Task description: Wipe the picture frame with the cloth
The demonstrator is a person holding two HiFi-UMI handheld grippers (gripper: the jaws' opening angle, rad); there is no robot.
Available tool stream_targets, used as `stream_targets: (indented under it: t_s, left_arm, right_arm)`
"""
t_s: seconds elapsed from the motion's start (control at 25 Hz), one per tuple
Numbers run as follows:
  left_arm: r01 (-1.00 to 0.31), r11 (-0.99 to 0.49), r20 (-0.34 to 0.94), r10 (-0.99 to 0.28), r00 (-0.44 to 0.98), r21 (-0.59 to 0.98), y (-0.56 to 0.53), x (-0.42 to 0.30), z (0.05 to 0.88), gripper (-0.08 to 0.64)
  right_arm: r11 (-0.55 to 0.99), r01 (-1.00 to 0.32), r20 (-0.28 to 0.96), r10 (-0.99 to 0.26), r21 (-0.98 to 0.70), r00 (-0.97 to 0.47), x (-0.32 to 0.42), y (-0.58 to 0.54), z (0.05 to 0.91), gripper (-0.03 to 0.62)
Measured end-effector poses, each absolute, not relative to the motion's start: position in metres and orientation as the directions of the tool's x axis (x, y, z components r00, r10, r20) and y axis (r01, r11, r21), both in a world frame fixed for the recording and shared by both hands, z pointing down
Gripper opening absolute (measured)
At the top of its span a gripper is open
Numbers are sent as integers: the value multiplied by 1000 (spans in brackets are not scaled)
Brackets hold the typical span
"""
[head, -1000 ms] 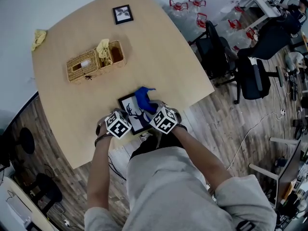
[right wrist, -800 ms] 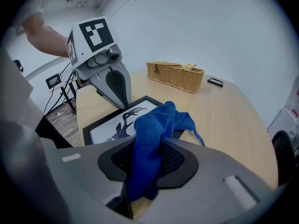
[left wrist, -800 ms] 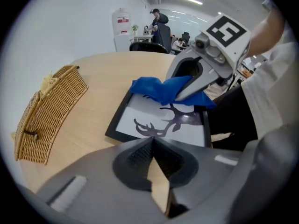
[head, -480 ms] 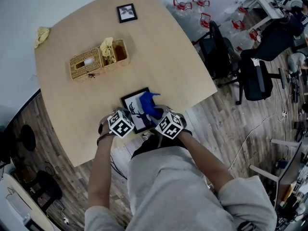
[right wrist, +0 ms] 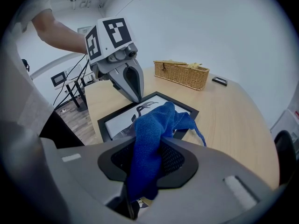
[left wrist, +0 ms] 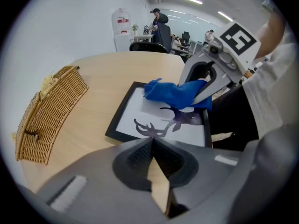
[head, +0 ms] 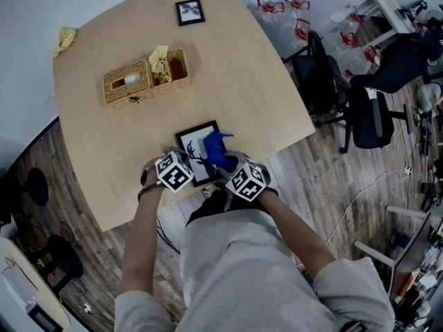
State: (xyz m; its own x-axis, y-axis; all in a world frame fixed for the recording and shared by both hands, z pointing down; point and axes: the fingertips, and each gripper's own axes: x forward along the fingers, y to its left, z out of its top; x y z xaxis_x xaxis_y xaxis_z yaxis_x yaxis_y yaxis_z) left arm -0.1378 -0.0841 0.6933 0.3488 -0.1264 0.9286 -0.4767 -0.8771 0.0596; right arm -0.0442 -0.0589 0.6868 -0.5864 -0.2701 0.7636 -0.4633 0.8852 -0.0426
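A black picture frame with a deer silhouette print lies flat near the front edge of the wooden table. My right gripper is shut on a blue cloth, which rests on the right side of the frame's glass. In the right gripper view the cloth bunches between the jaws and trails over the frame. My left gripper is shut with nothing in it, its tips down at the frame's near-left edge. From the left gripper view, the cloth hangs from the right gripper.
A wicker basket holding a yellow cloth stands mid-table. A small second frame lies at the far edge and another yellow cloth at the far-left corner. Office chairs stand on the right.
The right gripper has dragged the blue cloth from the frame's far right corner toward me along its right side. The left gripper stays at the near-left edge.
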Motion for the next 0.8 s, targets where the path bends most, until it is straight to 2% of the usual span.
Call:
stream_targets:
  t_s: [0.8]
  left_arm:
    - [-500, -865, 924, -147, 353, 53, -85, -137, 693, 54]
  right_arm:
    - [874, -476, 757, -244, -100, -606, -39, -42, 686, 103]
